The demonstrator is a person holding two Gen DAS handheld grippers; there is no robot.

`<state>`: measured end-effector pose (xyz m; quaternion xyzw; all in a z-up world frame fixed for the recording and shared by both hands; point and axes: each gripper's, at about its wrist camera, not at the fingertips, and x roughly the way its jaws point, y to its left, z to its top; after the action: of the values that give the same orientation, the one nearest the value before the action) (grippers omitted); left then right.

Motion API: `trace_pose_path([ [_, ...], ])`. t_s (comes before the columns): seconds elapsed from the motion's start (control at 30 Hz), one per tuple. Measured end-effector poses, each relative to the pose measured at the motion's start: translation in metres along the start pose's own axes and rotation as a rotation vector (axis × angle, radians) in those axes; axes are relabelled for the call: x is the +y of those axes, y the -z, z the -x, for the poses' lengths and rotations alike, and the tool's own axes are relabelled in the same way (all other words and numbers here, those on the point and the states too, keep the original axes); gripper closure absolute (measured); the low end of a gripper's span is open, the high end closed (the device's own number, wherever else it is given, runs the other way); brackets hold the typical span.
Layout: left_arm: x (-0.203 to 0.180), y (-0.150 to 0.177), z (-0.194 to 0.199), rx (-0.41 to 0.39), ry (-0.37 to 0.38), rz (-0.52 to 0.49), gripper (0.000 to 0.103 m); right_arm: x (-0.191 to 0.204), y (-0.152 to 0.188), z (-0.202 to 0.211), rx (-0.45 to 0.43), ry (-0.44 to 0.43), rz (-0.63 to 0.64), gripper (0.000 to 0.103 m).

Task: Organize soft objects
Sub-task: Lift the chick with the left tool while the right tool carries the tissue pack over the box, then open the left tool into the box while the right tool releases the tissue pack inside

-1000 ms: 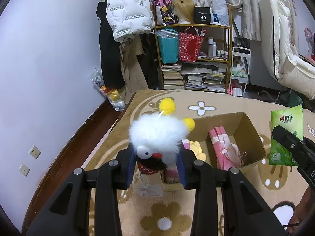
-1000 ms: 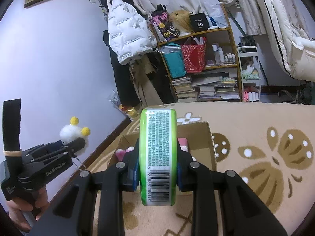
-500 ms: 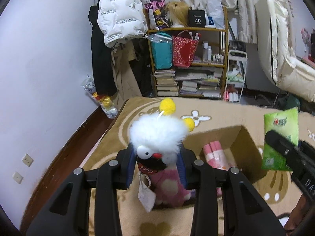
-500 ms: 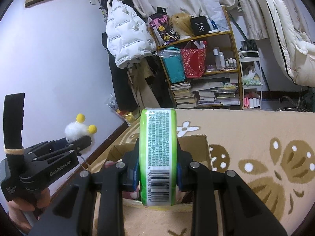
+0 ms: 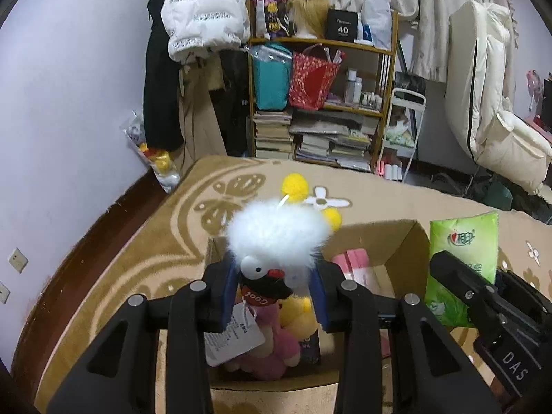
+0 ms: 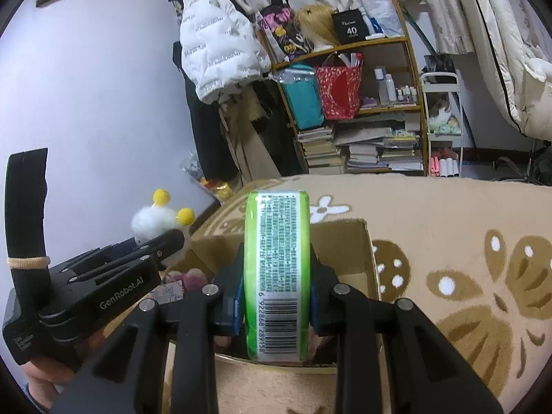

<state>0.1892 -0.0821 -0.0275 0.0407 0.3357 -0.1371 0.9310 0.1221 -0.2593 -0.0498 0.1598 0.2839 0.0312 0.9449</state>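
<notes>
Beige carpet [image 6: 448, 214] with brown flower patterns covers the floor beneath both tools. Nearest the left wrist camera, the left gripper [image 5: 276, 286] pinches a fluffy white toy [image 5: 276, 234] with yellow pompoms, held just above the open cardboard box [image 5: 410, 241]. Inside the box lie a pink plush [image 5: 272, 355] and a pink packet [image 5: 355, 265]. Beside it, the right gripper [image 6: 276, 293] clamps a green tissue pack [image 6: 276, 269] upright over the box's near edge. Farther back stands a wooden shelf [image 5: 321, 103] stacked with books and bags, and a white puffer jacket [image 5: 203, 10] hangs against the wall.
</notes>
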Motion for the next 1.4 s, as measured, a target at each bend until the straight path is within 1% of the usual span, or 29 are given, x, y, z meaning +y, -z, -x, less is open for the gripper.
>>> trace_pose_path([
  [0.13, -0.002, 0.003, -0.007, 0.015, 0.011, 0.0, 0.068, -0.003, 0.006, -0.009, 0.025, 0.017, 0.002, 0.072],
  [0.27, -0.012, 0.007, -0.012, 0.026, 0.04, -0.012, 0.068, -0.006, 0.011, -0.013, 0.035, 0.031, 0.003, 0.072],
  [0.43, -0.03, 0.016, -0.024, 0.051, 0.042, -0.038, 0.067, -0.009, 0.012, -0.015, 0.039, 0.052, 0.004, 0.071],
  [0.5, -0.035, 0.02, -0.03, 0.069, 0.029, -0.044, 0.067, -0.012, 0.012, -0.014, 0.038, 0.057, -0.001, 0.071],
  [0.6, -0.038, 0.024, -0.037, 0.102, 0.019, -0.041, 0.066, -0.015, 0.013, -0.013, 0.033, 0.065, -0.01, 0.071],
  [0.7, -0.037, 0.025, -0.038, 0.104, 0.009, -0.037, 0.066, -0.02, 0.012, -0.014, 0.031, 0.066, -0.023, 0.071],
  [0.73, -0.036, 0.025, -0.038, 0.104, 0.007, -0.037, 0.065, -0.021, 0.013, -0.014, 0.031, 0.067, -0.026, 0.071],
  [0.8, -0.034, 0.025, -0.038, 0.104, 0.005, -0.037, 0.06, -0.023, 0.013, -0.015, 0.039, 0.071, -0.029, 0.071],
  [0.87, -0.033, 0.025, -0.038, 0.106, 0.014, -0.038, 0.059, -0.023, 0.012, -0.014, 0.037, 0.072, -0.029, 0.071],
  [0.97, -0.033, 0.024, -0.037, 0.105, -0.003, -0.052, 0.057, -0.023, 0.012, -0.015, 0.041, 0.075, -0.031, 0.07],
  [1.03, -0.034, 0.025, -0.036, 0.101, -0.006, -0.059, 0.051, -0.023, 0.013, -0.015, 0.039, 0.076, -0.035, 0.07],
  [1.07, -0.035, 0.025, -0.035, 0.096, -0.012, -0.063, 0.05, -0.023, 0.014, -0.015, 0.039, 0.077, -0.035, 0.07],
  [1.2, -0.033, 0.024, -0.031, 0.091, -0.024, -0.058, 0.047, -0.023, 0.013, -0.015, 0.037, 0.077, -0.034, 0.062],
  [1.3, -0.029, 0.023, -0.029, 0.098, -0.029, -0.049, 0.046, -0.023, 0.013, -0.015, 0.037, 0.081, -0.036, 0.061],
  [1.37, -0.027, 0.022, -0.026, 0.101, -0.026, -0.041, 0.045, -0.023, 0.013, -0.013, 0.037, 0.082, -0.041, 0.058],
  [1.4, -0.025, 0.021, -0.025, 0.099, -0.03, -0.039, 0.044, -0.024, 0.013, -0.011, 0.033, 0.081, -0.046, 0.054],
])
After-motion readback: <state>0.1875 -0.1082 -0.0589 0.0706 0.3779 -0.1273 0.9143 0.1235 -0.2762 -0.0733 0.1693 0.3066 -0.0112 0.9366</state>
